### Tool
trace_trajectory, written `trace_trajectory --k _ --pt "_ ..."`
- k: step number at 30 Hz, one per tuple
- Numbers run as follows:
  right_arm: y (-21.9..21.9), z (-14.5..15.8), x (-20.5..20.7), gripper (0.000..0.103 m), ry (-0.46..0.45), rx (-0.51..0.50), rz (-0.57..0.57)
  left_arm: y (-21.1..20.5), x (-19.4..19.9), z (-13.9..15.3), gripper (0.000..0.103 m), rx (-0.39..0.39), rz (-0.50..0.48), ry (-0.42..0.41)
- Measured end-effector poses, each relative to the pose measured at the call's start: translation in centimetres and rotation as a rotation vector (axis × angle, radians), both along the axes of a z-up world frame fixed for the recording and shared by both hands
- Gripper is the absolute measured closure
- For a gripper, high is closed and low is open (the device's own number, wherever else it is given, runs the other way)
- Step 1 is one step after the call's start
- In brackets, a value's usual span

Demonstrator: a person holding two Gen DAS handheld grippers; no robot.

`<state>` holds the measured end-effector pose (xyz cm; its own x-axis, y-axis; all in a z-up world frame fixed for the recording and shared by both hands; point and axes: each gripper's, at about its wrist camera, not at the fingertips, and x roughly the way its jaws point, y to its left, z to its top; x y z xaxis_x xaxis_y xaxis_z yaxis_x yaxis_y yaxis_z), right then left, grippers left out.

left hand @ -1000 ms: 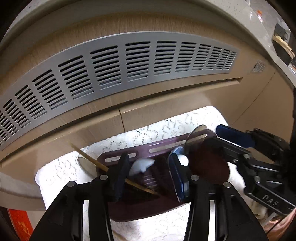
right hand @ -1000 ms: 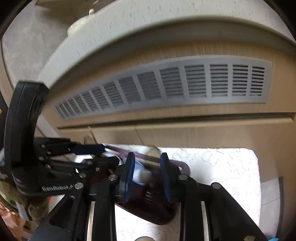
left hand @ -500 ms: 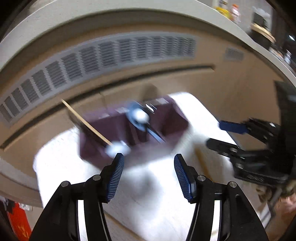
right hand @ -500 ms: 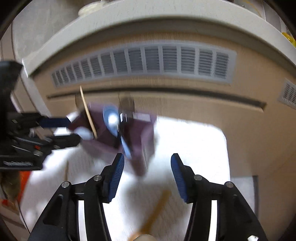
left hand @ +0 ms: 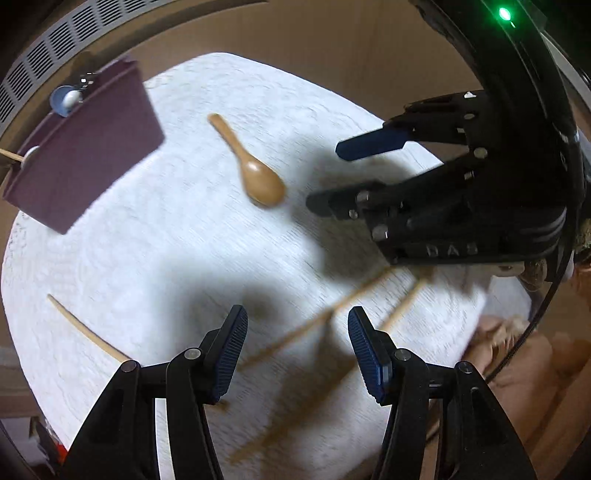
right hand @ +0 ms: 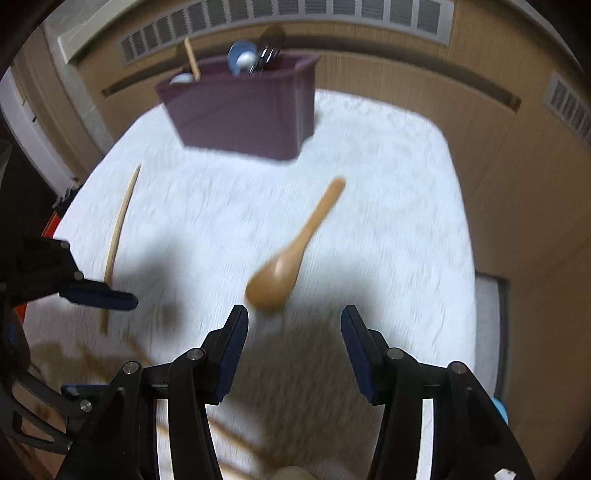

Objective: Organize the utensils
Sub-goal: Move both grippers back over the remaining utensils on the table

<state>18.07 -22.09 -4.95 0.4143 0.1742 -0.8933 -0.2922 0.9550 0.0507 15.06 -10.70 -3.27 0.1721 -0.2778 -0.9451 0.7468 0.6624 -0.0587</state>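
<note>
Utensil holder: a dark purple plastic bin [right hand: 243,110] with flat, smooth walls stands at the far edge of the cloth, close to the wooden cabinet front.
Its contents: a blue-and-white spoon [right hand: 241,58], metal cutlery [right hand: 269,46] and one pale wooden stick [right hand: 192,59] poke out of the top; the right wrist view shows these from the front, the left wrist view only glimpses the spoon and the stick behind the rim.
Wooden spoon: smooth, tan, with an oval bowl and short rounded handle [left hand: 255,173], lying loose mid-cloth, apart from the bin, bowl towards the grippers.
Chopsticks: thin pale wood; one [left hand: 86,330] lies alone on the left of the cloth, others [left hand: 325,314] lie crossed and blurred under the left gripper, clear only in the left wrist view.
Cloth: white, nubby textured fabric [left hand: 192,236] with rounded corners.
Left gripper: black frame, ribbed blue pads [left hand: 295,352], jaws spread with nothing pinched, above the crossed chopsticks.
Right gripper: same build [right hand: 293,350], jaws spread and empty, just short of the wooden spoon's bowl.
Cabinet: light wood grain with a grey slotted vent [right hand: 332,11], seen best from the right wrist.
</note>
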Motion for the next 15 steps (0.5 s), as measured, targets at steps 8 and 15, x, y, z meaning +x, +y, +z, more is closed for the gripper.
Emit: trace_trajectory --k 8,15 --pt "-0.2 -1.4 -4.8 0.053 0.06 0.068 0.026 0.6 -4.3 -0.5 0.045 0.008 -0.025 -0.003" --pt "1.7 -2.2 -6.2 0.053 0.104 0.08 0.114 2.4 -5.3 -1.8 0.045 -0.026 -0.034 0.006"
